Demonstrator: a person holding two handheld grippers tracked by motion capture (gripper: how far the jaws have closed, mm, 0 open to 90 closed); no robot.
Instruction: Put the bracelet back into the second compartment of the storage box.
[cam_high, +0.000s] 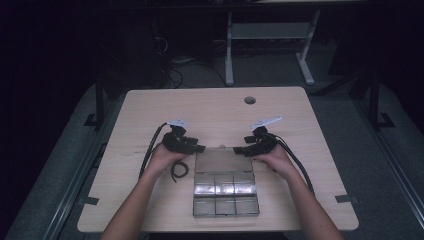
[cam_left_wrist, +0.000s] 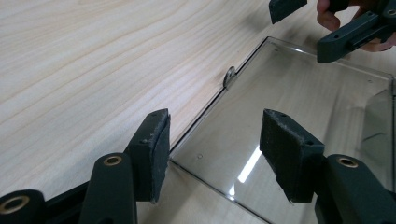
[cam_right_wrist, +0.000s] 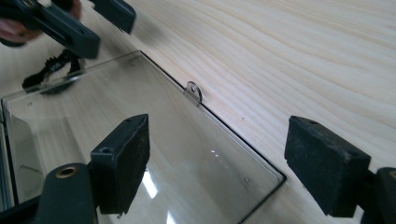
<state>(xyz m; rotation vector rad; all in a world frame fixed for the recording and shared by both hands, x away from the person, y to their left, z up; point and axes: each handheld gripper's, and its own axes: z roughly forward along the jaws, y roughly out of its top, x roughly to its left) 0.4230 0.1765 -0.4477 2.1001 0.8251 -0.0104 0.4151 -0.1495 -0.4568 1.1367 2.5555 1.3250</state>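
Note:
A clear plastic compartment box (cam_high: 226, 197) lies at the table's near middle, its lid (cam_high: 222, 161) folded open flat on the far side. My left gripper (cam_high: 197, 148) is at the lid's far left corner, my right gripper (cam_high: 240, 150) at its far right corner. In the left gripper view the open left gripper (cam_left_wrist: 217, 121) straddles the lid (cam_left_wrist: 299, 102) edge, with a small latch tab (cam_left_wrist: 229, 75) ahead and the right gripper (cam_left_wrist: 297, 33) beyond. In the right gripper view the right gripper (cam_right_wrist: 217, 126) stands open over the lid (cam_right_wrist: 116, 107) corner near the tab (cam_right_wrist: 194, 91).
A loop of black cable (cam_high: 179, 171) lies left of the box. A round hole (cam_high: 250, 100) sits near the wooden table's far edge. A grey desk frame (cam_high: 270, 30) stands behind the table on a dark floor.

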